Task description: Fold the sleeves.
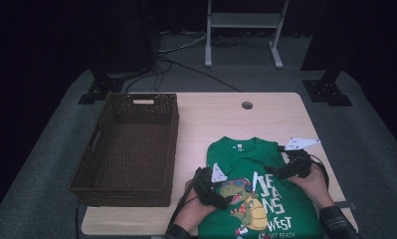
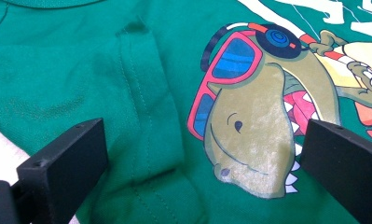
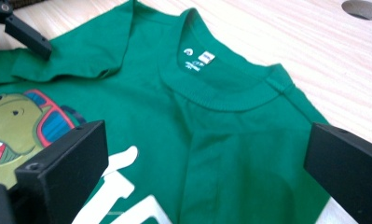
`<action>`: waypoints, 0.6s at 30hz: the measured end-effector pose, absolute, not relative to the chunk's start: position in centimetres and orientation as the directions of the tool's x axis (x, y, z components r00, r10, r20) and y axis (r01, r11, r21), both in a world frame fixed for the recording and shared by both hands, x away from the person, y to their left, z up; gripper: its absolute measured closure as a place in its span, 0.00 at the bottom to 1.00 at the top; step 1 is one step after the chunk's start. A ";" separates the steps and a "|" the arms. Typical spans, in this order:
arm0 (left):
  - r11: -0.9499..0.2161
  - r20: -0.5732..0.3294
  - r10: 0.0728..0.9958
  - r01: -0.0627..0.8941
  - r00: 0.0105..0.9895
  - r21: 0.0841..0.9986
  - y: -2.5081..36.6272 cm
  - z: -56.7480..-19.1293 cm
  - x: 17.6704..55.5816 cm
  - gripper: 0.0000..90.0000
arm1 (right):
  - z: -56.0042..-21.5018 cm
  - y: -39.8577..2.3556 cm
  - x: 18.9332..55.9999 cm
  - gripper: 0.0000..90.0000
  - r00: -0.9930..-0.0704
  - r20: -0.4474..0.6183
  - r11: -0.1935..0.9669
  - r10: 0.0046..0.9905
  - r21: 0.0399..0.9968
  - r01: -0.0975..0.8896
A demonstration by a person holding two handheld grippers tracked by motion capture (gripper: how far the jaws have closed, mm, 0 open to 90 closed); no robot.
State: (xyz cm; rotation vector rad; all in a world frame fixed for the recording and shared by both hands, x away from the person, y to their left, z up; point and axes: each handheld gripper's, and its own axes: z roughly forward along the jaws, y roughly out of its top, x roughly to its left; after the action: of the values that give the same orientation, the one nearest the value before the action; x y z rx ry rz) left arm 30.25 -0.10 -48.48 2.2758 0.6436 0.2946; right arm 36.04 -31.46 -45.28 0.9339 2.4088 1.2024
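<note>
Wooden table (image 1: 265, 112): green T-shirt (image 1: 246, 154) flat, both claws open.

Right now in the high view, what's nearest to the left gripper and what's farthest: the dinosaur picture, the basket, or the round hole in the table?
From the left gripper:
1. Dinosaur picture, just right of it on the shirt.
2. Basket, to its left.
3. Round hole, at the table's far edge.

green t-shirt (image 1: 258, 164) printed with an olive dinosaur (image 2: 253, 140) in red-framed blue sunglasses and white lettering; dark brown woven basket (image 1: 126, 149); pale wood-grain bench (image 1: 211, 114); black hand-held gripper jaws.
</note>
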 end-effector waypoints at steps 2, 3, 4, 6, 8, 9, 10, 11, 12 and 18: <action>-0.600 0.018 0.530 0.360 0.848 0.714 -0.1 -48.5 30.2 0.00 | -45.3 -31.5 35.7 0.00 -0.748 0.024 0.451 0.663 0.785 0.424; -0.600 0.018 0.530 0.360 0.848 0.714 -0.1 -48.5 30.2 0.00 | -45.3 -31.5 35.5 0.00 -0.750 0.024 0.455 0.661 0.781 0.427; -0.600 0.018 0.530 0.360 0.848 0.714 -0.1 -48.5 30.2 0.00 | -45.3 -31.5 35.3 0.00 -0.752 0.023 0.460 0.659 0.778 0.427; -0.600 0.018 0.530 0.360 0.848 0.714 -0.1 -48.5 30.2 0.00 | -45.4 -31.5 34.8 0.00 -0.757 0.019 0.471 0.654 0.772 0.426; -0.600 0.018 0.530 0.360 0.848 0.714 -0.1 -48.5 30.2 0.00 | -45.5 -31.5 34.4 0.00 -0.759 0.009 0.486 0.651 0.763 0.426; -0.600 0.018 0.530 0.360 0.848 0.714 -0.1 -48.5 30.2 0.00 | -45.6 -31.5 34.2 0.00 -0.760 0.008 0.491 0.649 0.759 0.427; -0.600 0.018 0.530 0.360 0.848 0.714 -0.1 -48.5 30.2 0.00 | -45.7 -31.5 33.9 0.00 -0.762 0.010 0.491 0.647 0.759 0.427; -0.600 0.018 0.530 0.360 0.848 0.714 -0.1 -48.5 30.2 0.00 | -45.8 -31.5 33.7 0.00 -0.765 0.011 0.494 0.644 0.758 0.427; -0.600 0.018 0.530 0.360 0.848 0.714 -0.1 -48.5 30.2 0.00 | -45.9 -31.5 33.5 0.00 -0.768 0.007 0.502 0.641 0.753 0.426; -0.601 0.018 0.530 0.360 0.848 0.714 -0.1 -48.5 30.2 0.00 | -46.5 -31.3 32.2 0.00 -0.777 -0.028 0.550 0.628 0.723 0.419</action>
State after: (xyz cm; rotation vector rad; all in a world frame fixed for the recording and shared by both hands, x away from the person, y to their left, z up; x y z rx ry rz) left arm 30.25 -0.10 -48.47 2.2762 0.6434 0.2947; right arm 32.15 -31.30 -46.55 0.8689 2.5051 1.0563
